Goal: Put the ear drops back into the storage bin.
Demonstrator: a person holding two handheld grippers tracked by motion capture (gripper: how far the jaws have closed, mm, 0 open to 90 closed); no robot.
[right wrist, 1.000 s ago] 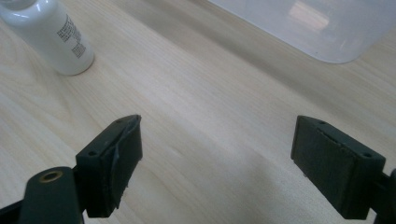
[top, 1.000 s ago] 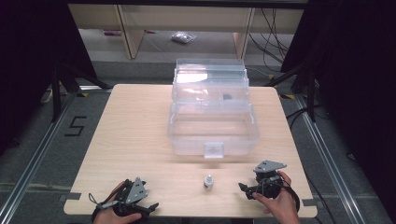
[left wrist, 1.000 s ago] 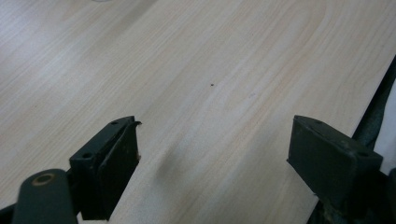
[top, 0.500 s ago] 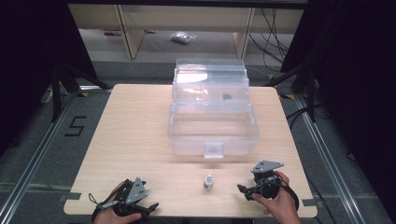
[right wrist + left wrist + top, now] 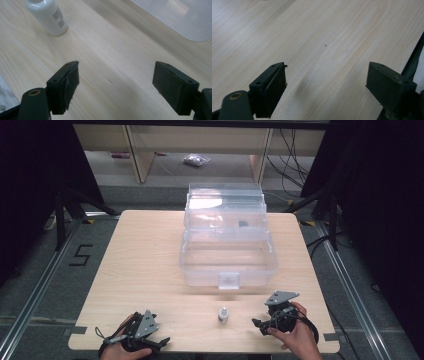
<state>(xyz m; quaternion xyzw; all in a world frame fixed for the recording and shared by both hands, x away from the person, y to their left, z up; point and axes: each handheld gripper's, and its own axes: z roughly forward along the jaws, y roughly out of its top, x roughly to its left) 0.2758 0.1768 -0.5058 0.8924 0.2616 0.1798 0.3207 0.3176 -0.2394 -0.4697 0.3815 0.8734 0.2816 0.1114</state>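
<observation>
Both grippers wait at the near edge, one small bottle between them.

The right gripper (image 5: pixel 261 324) has its jaws wide apart and empty, just right of the white bottle (image 5: pixel 223 314); the left gripper (image 5: pixel 159 342) rests farther off to the bottle's left, its jaws likewise apart over bare table (image 5: pixel 140 255). The bottle stands upright, and beyond it sits one clear plastic box (image 5: pixel 227 255) with its lid open. This looks like the approach step: next the right gripper likely needs to swing toward the bottle and straddle its body squarely. Two grippers, one bottle, one box.
</observation>
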